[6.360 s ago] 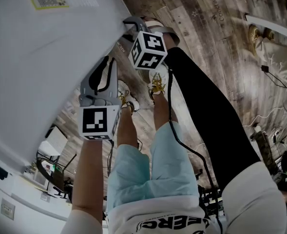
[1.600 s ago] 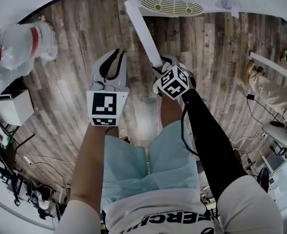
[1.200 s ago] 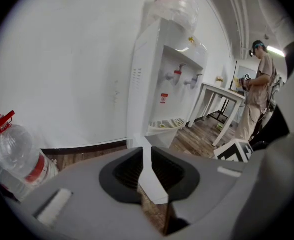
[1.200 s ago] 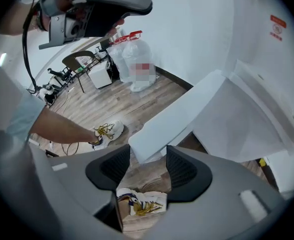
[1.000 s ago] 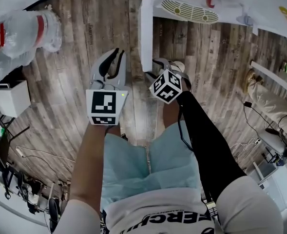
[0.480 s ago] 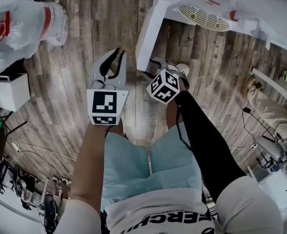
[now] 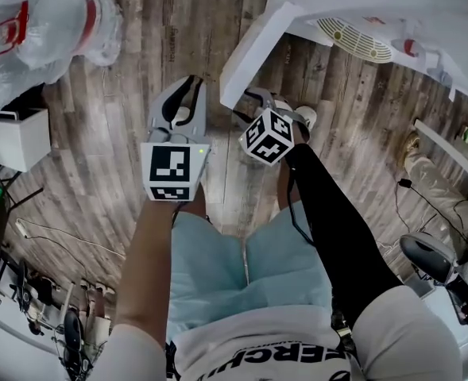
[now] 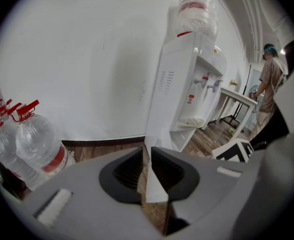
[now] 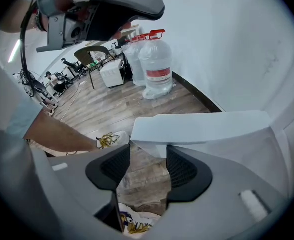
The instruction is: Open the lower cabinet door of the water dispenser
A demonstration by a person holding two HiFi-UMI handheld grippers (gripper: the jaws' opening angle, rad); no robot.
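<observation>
While cabinet door (image 7: 253,54) stands open, long axis slanting toward right gripper (image 7: 253,99), jaws wide, left gripper (image 7: 188,86) narrow, empty.

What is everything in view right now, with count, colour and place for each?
dispenser: one, white, by the wall
door: one, white, swung open at the dispenser's base
drip tray: one, pale, slotted, on the dispenser's front
taps: two, one red, one bluish, above the drip tray
top bottle: one, clear, on the dispenser
bottles: at least three, clear with red caps, on the floor
box: one, white, beside the bottles
floor: grey-brown planks
bystander: one, brown top, far off
left gripper: grey, jaws nearly together, empty
right gripper: grey, jaws apart, at the door's edge
</observation>
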